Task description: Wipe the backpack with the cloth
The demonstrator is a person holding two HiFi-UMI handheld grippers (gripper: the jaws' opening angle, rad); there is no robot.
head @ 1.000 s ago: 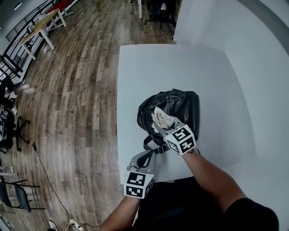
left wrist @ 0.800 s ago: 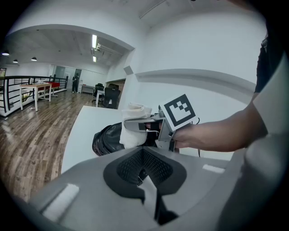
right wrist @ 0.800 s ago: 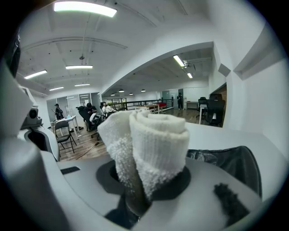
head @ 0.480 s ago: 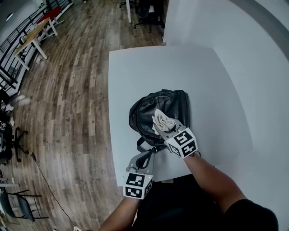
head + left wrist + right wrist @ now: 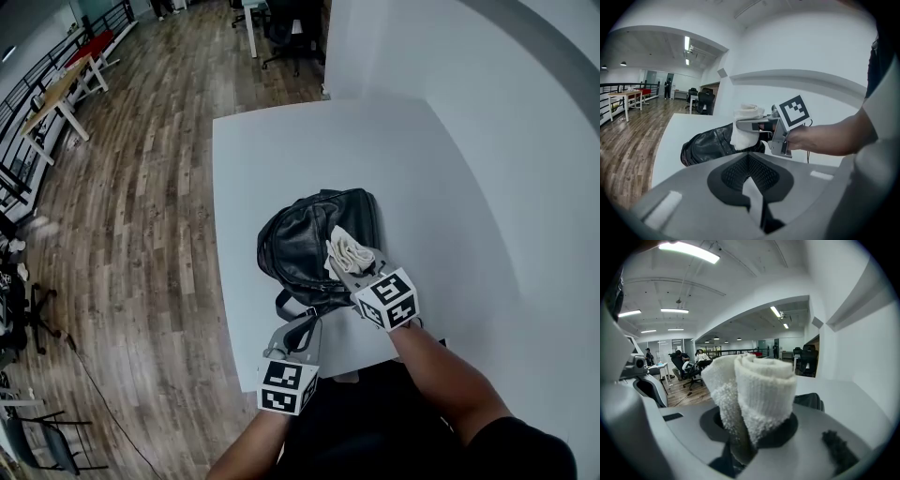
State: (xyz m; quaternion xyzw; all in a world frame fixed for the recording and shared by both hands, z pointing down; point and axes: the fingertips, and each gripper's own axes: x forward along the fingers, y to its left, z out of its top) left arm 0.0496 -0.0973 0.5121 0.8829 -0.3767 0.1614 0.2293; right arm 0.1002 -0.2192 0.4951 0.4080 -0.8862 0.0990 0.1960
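A black leather backpack (image 5: 305,242) lies on the white table (image 5: 309,150), near its front. My right gripper (image 5: 351,264) is shut on a rolled white cloth (image 5: 348,249), which rests on the backpack's right side. The right gripper view fills with the cloth (image 5: 754,392) standing up between the jaws of that gripper (image 5: 747,437), and a bit of backpack (image 5: 809,401) shows behind. My left gripper (image 5: 298,330) hovers at the table's front edge, just short of the backpack's strap (image 5: 298,305). In its own view the left gripper (image 5: 750,164) is shut with nothing in it, facing the backpack (image 5: 710,144) and cloth (image 5: 744,133).
A white wall (image 5: 525,141) runs along the table's right and far sides. The table's left edge drops to the wooden floor (image 5: 141,206). Desks (image 5: 56,89) and office chairs (image 5: 286,28) stand far off.
My right gripper has slid the cloth across the backpack toward its right side. The left gripper has stayed at the front edge. The head view has shifted a little.
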